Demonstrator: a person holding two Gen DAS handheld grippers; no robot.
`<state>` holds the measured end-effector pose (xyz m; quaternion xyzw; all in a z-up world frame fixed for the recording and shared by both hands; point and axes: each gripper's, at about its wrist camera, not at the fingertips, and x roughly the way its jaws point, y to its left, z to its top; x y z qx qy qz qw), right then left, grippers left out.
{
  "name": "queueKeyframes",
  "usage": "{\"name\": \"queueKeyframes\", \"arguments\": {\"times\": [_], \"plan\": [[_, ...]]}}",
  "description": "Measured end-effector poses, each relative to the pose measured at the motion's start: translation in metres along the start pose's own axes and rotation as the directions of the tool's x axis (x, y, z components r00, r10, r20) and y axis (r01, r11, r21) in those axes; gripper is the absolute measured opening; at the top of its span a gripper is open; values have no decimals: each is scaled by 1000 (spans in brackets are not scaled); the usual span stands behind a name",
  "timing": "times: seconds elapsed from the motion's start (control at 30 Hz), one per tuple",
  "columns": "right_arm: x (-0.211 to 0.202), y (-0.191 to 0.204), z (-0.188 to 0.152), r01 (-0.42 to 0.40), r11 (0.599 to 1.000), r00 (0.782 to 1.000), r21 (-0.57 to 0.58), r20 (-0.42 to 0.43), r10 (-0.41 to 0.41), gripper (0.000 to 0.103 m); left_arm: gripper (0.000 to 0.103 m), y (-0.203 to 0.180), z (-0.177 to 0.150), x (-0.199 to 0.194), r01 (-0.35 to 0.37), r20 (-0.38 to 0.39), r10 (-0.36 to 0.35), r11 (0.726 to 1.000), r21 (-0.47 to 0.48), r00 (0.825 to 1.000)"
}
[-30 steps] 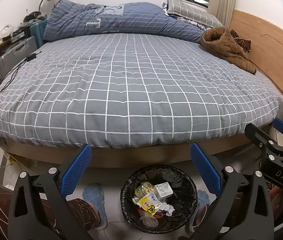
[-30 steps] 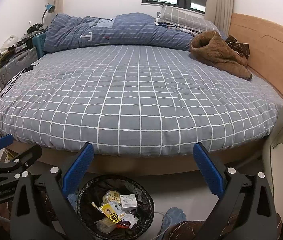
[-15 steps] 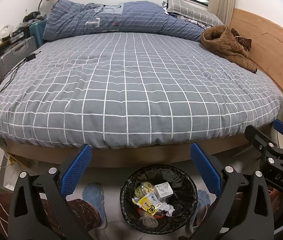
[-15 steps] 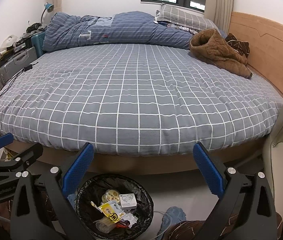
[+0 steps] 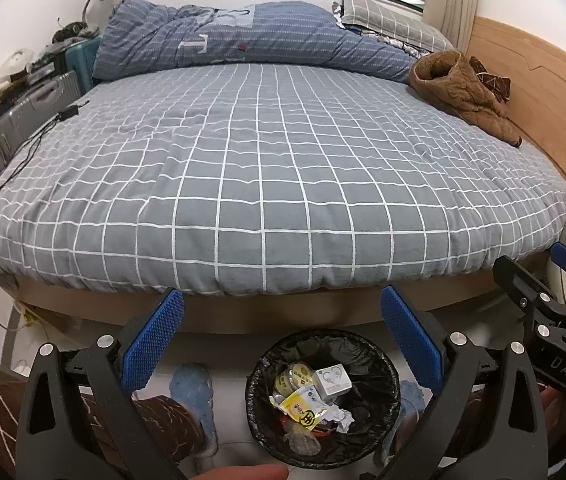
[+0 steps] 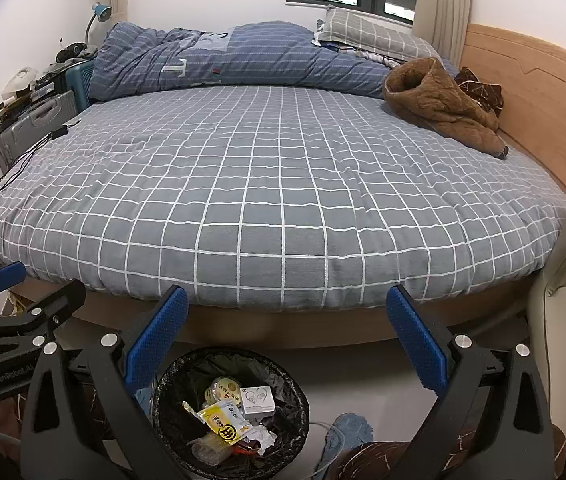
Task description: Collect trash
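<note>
Black plastic lines the trash bin (image 5: 322, 402), which in the left wrist view stands on the floor below the foot of the bed (image 5: 267, 184), under and between the fingers of the left gripper (image 5: 282, 334). Its blue-padded jaws stand wide apart with nothing between them, well above the bin's rim. Inside the bin lie a yellow wrapper (image 5: 301, 407), a small white box (image 5: 331, 380), a round lidded tub (image 5: 289, 378) and a crumpled bit of white paper (image 5: 339, 416), all heaped together toward the middle. At the right edge of this view the right gripper (image 5: 555, 296) shows from the side, its jaws parted too. A blue slipper (image 5: 193, 390) sits on the floor just left of the bin.

Seen from the right wrist, the bin (image 6: 230, 416) lies lower left, mostly under the left-hand finger of the right gripper (image 6: 287, 334), whose jaws are spread wide and hold nothing. The same yellow wrapper (image 6: 223, 424), white box (image 6: 258, 399) and round tub (image 6: 225, 389) rest on the black liner. The left gripper (image 6: 23, 292) enters from the left edge. Beyond lies the bed (image 6: 267, 200) with its grey checked cover, a rolled blue quilt (image 6: 219, 60) at the far end and a brown jacket (image 6: 439, 108) near the wooden headboard (image 6: 531, 96).
</note>
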<state>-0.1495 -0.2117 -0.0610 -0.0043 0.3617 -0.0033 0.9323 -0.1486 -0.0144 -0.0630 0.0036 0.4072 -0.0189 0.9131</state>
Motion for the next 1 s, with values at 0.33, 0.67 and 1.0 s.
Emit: {"name": "queueKeyframes", "arguments": {"times": [0.33, 0.67, 1.0], "plan": [[0, 1, -1, -4, 1000, 1000, -3, -2, 4, 95, 97, -2, 0, 0, -23, 4, 23, 1000, 19, 1000], [0, 1, -1, -6, 1000, 1000, -4, -1, 6, 95, 97, 0, -2, 1, -13, -2, 13, 1000, 15, 1000], [-1, 4, -1, -14, 1000, 1000, -8, 4, 14, 95, 97, 0, -1, 2, 2, -4, -2, 1000, 11, 1000]]}}
